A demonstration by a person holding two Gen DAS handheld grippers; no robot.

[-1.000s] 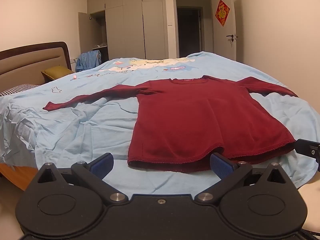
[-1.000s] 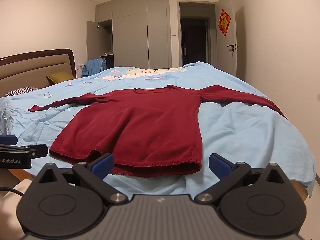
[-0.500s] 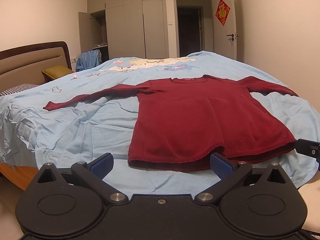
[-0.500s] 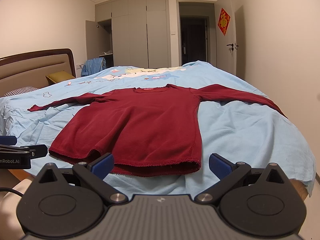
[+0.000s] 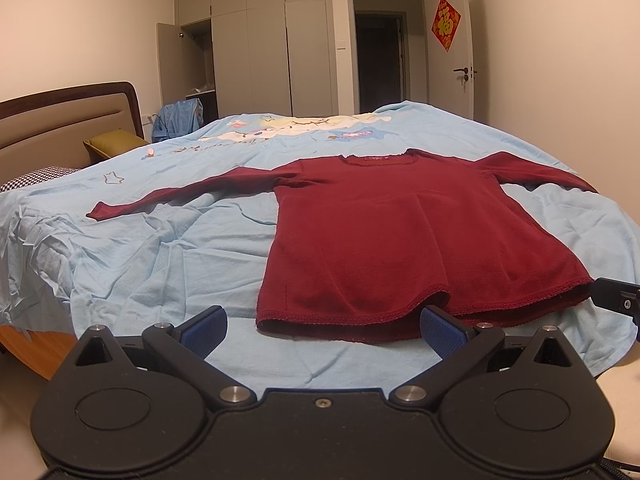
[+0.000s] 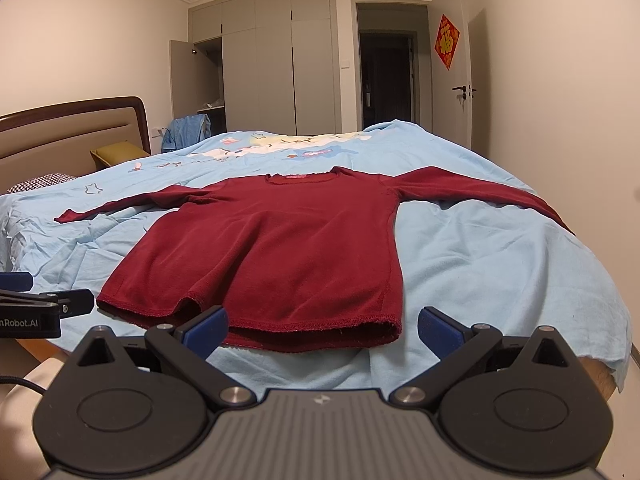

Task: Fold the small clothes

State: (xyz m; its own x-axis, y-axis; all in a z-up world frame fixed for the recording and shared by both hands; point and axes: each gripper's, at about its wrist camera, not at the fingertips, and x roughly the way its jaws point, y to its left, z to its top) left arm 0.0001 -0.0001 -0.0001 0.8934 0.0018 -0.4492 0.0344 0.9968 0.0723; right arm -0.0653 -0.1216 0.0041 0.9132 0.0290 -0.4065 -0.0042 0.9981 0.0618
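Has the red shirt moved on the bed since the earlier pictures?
No. The red shirt lies flat with sleeves spread, its hem at the same place on the blue sheet.

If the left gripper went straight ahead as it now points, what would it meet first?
Most likely the near hem of the red shirt, which lies flat on the blue sheet just beyond the open left gripper. Depth is uncertain.

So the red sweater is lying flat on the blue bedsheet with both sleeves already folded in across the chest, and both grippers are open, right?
Not quite. The red sweater lies flat on the blue bedsheet, but both sleeves are spread out sideways, as the left wrist view shows. Both the left gripper and right gripper are open.
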